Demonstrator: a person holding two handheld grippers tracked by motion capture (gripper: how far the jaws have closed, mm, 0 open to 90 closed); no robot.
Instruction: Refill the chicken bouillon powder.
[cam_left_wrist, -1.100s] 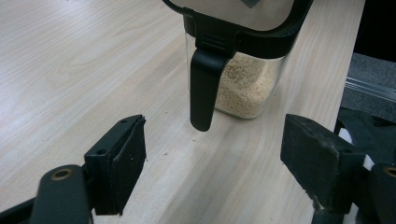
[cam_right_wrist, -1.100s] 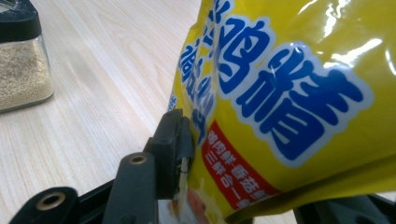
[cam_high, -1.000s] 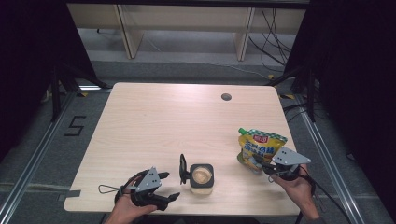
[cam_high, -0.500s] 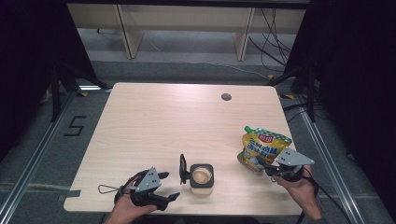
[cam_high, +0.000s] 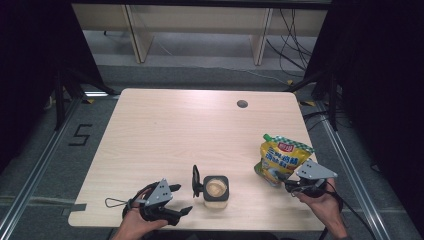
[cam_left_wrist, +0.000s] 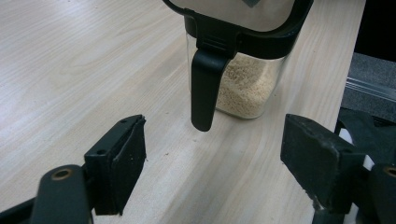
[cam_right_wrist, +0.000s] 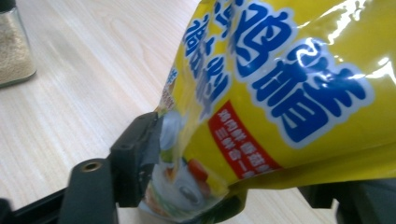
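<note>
A yellow pouch (cam_high: 282, 157) with blue lettering lies near the table's right front. My right gripper (cam_high: 288, 184) is at its near end. In the right gripper view the pouch (cam_right_wrist: 280, 93) sits between the jaws of the right gripper (cam_right_wrist: 229, 179), which have just been opening; the pouch hides the right jaw. A clear jar (cam_high: 216, 190) with pale grains and a black rim stands at the front middle, its black flap (cam_high: 196, 181) raised. My left gripper (cam_high: 181, 200) rests left of it, open and empty. In the left gripper view the jar (cam_left_wrist: 243, 84) stands just beyond the left gripper (cam_left_wrist: 215, 149).
The light wooden table (cam_high: 175, 130) has a round cable hole (cam_high: 242, 104) at the back right. The pouch and right hand are close to the right edge, and both hands are at the front edge. Metal rails run along the floor on either side.
The yellow pouch has shifted slightly toward the far right and sits a little differently. Both hands and the jar have stayed where they were.
</note>
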